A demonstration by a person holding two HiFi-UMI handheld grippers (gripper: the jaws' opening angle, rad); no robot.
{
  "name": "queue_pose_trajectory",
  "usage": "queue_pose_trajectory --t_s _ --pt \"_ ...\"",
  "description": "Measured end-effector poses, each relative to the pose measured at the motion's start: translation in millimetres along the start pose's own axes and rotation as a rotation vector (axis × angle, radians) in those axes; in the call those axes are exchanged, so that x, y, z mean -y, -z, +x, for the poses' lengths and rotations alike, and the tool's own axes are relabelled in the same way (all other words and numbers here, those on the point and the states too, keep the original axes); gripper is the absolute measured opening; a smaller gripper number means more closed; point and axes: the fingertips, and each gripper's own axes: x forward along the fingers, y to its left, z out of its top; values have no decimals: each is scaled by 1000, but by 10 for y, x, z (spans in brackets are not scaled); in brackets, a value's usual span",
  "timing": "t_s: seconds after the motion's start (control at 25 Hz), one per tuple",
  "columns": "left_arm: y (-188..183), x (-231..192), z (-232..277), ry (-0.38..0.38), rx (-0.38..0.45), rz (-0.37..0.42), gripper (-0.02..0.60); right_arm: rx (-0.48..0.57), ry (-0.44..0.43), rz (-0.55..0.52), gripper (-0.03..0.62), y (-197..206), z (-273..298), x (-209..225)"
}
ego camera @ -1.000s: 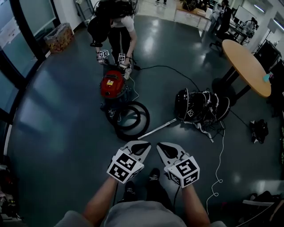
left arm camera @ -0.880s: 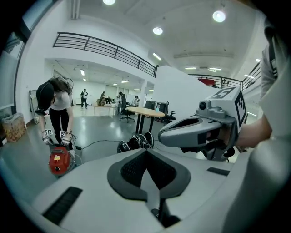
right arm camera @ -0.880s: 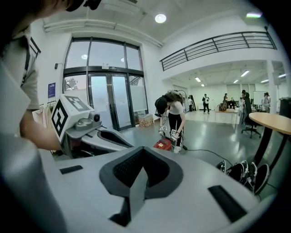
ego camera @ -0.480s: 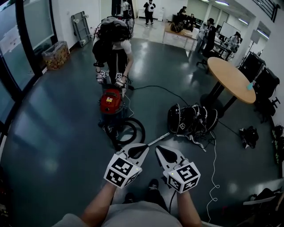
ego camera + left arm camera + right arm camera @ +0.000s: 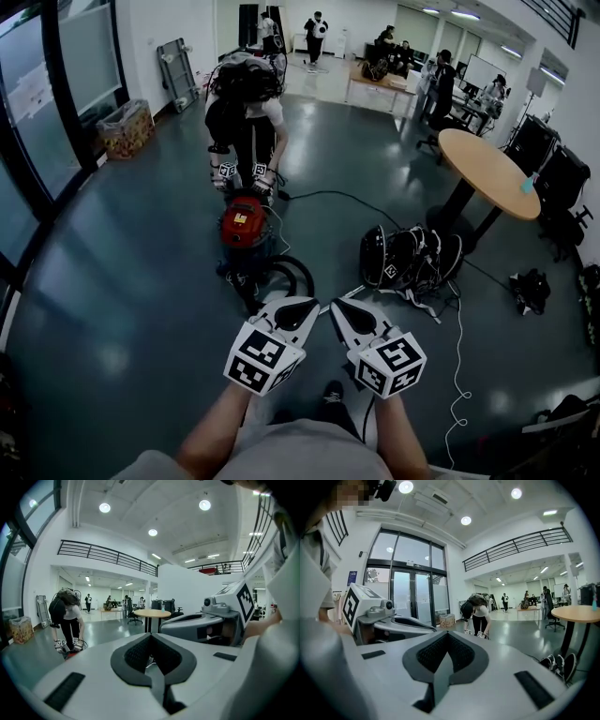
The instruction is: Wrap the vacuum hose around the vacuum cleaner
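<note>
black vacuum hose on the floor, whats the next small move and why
Probably step closer and open the left gripper: both it and the right gripper are shut and empty, well short of the black coiled hose lying beside the red vacuum cleaner, where another person bends.

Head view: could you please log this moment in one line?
left gripper shut, empty | right gripper shut, empty | vacuum cleaner: person bent over it | hose looped on floor
</note>
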Motion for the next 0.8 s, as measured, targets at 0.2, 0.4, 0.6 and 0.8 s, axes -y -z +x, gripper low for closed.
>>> queue_pose_trajectory --t_s 0.2,0.4,0.6,0.8 --pt "-21 16 -11 -16 0 -4 6 2 -5 6 3 -27 -32 -21" --pt "6 48 -36 -21 2 -4 6 0 -14 5 4 9 -57 -77" --pt "-3 61 -83 -30 1 -1 6 0 -20 -5 3 -13 -93 -134" --pt "-41 58 -112 -36 3 1 6 -6 -24 -14 3 -39 -100 -181"
